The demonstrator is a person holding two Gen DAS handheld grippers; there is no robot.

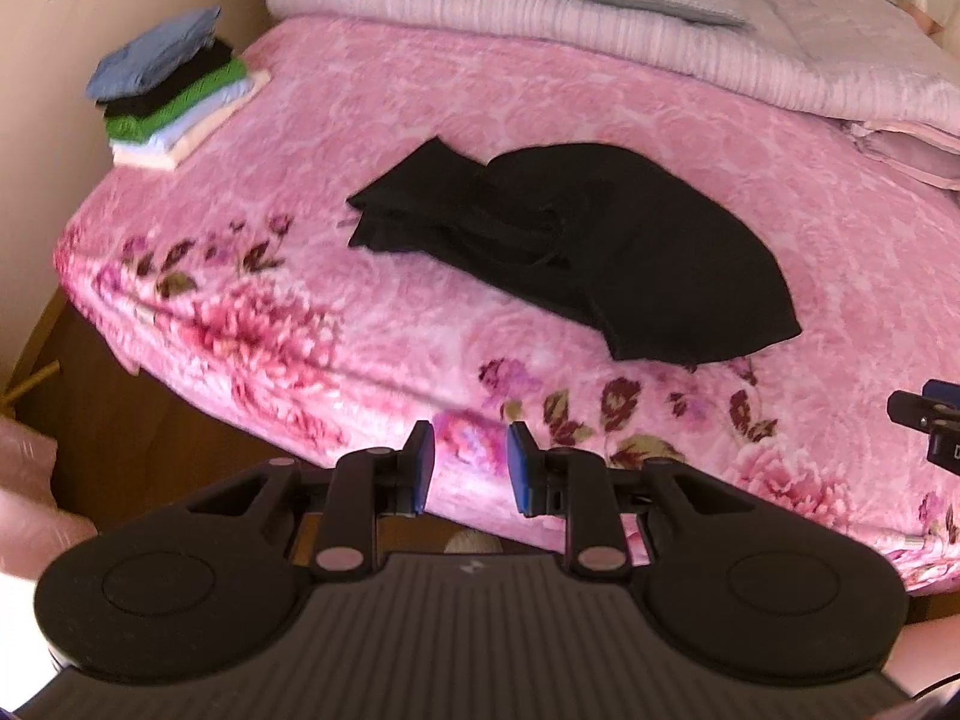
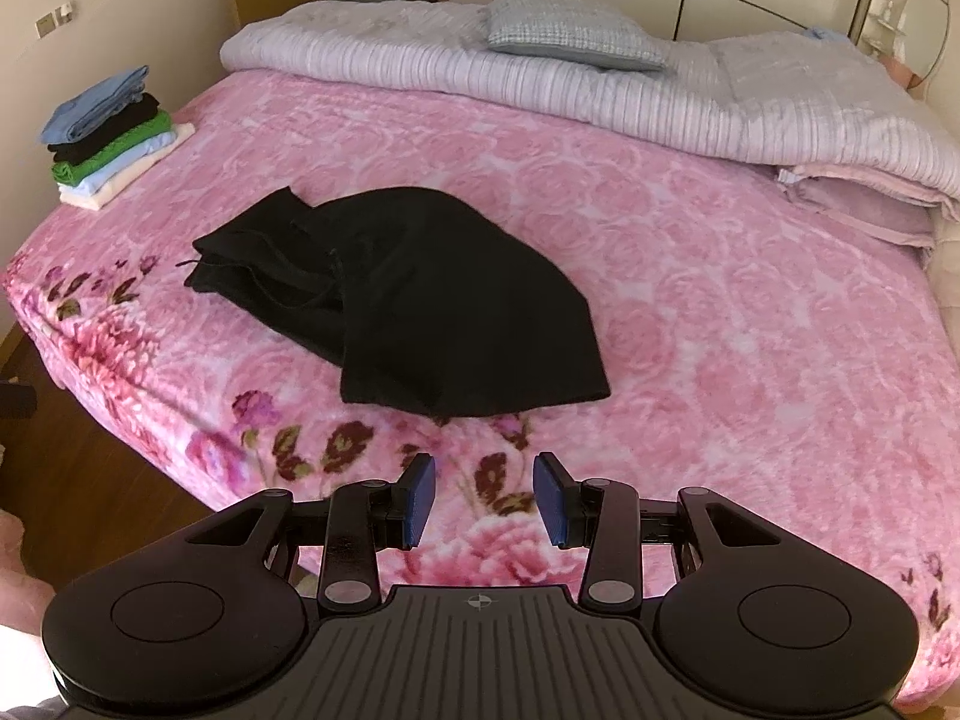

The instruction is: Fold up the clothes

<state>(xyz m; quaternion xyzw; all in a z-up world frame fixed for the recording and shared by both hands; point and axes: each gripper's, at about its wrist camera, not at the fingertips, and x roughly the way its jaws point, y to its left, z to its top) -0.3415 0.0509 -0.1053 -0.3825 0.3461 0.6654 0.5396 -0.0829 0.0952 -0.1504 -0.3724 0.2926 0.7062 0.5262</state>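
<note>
So here's where we're at: our left gripper (image 1: pixel 471 468) is hanging over the near edge of the bed (image 1: pixel 420 96), jaws spread apart with nothing between the blue pads (image 1: pixel 425 468), just flowery blanket showing through the gap. Same deal with our right gripper (image 2: pixel 485 501), released and empty, pads (image 2: pixel 552 501) parted, hovering over the near edge a bit further toward the right side. From the left wrist view we can just catch a black-and-blue bit of the right tool poking in at the right border of the frame.

Past the tongs sits the thing we're folding, the black garment (image 2: pixel 420 300). It's lying on the pink rose-print blanket, roughly in the near-left part of the bed, well clear of both grippers. It's bunched over on itself: a wider flat part toward the near edge and a narrower crumpled end pointing toward the left edge. Honestly it's so dark we can't tell what kind of garment it is.

Over at the left edge of the bed, further back, there's a stack of folded clothes (image 2: pixel 108 132): blue on top, then black, green, pale blue and cream at the bottom. Along the far edge a striped lilac quilt (image 2: pixel 540 78) is rolled back, with a small grey checked pillow (image 2: pixel 570 30) on top of it.
</note>
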